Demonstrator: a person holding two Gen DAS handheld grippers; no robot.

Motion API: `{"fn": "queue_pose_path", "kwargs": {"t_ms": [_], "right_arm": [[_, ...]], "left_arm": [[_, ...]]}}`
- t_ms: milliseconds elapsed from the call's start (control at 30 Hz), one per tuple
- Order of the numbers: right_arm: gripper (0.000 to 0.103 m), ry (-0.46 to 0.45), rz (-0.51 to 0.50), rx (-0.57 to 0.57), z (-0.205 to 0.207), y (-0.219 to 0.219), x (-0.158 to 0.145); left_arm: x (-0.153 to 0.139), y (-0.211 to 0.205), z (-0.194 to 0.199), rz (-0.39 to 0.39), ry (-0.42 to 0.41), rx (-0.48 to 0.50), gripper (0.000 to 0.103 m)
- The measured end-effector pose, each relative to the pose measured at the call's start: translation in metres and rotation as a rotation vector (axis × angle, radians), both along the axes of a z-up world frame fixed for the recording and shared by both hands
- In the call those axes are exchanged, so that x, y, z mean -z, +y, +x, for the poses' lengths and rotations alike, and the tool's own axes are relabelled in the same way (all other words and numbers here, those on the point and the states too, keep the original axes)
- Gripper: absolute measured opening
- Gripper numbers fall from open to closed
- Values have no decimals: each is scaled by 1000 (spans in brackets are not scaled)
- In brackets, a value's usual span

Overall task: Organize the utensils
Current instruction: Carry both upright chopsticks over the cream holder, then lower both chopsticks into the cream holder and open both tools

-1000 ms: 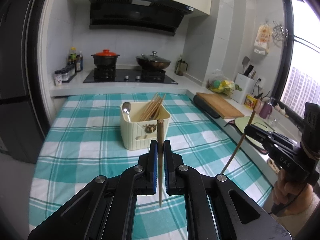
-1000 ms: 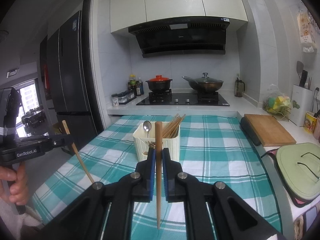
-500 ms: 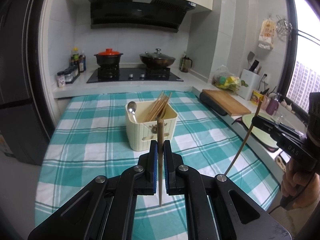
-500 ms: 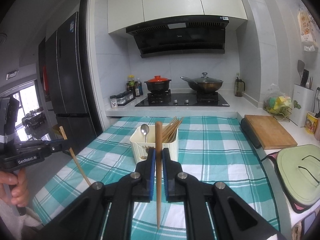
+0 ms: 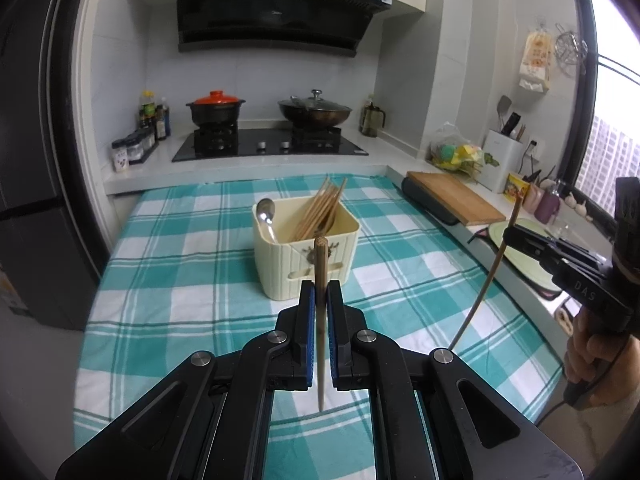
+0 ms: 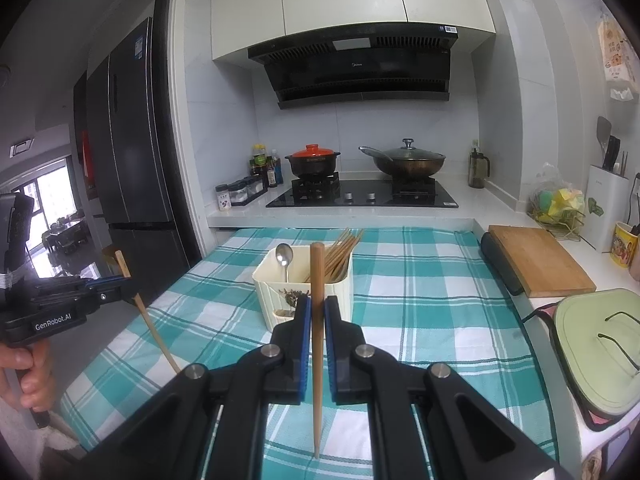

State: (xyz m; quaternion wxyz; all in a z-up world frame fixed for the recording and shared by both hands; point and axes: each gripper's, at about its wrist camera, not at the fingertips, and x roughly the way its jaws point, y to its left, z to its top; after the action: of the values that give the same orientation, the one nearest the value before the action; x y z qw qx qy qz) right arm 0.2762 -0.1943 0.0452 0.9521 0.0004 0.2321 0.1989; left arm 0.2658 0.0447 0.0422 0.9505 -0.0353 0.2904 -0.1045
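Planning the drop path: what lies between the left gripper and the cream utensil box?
Only bare teal checked tablecloth, as the left wrist view shows; the left gripper holds a wooden chopstick short of the cream ribbed plastic utensil box.

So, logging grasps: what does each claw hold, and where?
Left claw grips a chopstick nearer its thick end; right claw grips another chopstick likewise.

Upright chopsticks (image 5: pixel 321 300) (image 6: pixel 317 320); cream holder (image 5: pixel 308 256)
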Motion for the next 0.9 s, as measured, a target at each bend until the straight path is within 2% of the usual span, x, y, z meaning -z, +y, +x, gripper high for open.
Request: {"fn": "queue_pose_path", "kwargs": {"t_ms": [167, 300, 400, 533, 600, 700, 900], "right_arm": [[7, -5, -18, -7, 24, 3, -11], [7, -40, -19, -11, 56, 9, -37], [7, -85, -10, -20, 84, 17, -61], [7, -134, 45, -26, 125, 30, -86], [7, -158, 72, -24, 146, 37, -90], [7, -165, 84, -19, 175, 49, -83], [7, -12, 100, -24, 238, 61, -27]], "left_arm": [[-38, 20, 16, -44, -44, -9, 4], [-78, 27, 40, -24, -126, -32, 4], [-102, 26, 69, -14, -181, -48, 4], [-116, 19, 118, 3, -229, -78, 4], [-112, 14, 146, 10, -227, -90, 4], [-93, 7, 189, 14, -171, -96, 4], [-27, -2, 256, -10, 6, -99, 4]]}}
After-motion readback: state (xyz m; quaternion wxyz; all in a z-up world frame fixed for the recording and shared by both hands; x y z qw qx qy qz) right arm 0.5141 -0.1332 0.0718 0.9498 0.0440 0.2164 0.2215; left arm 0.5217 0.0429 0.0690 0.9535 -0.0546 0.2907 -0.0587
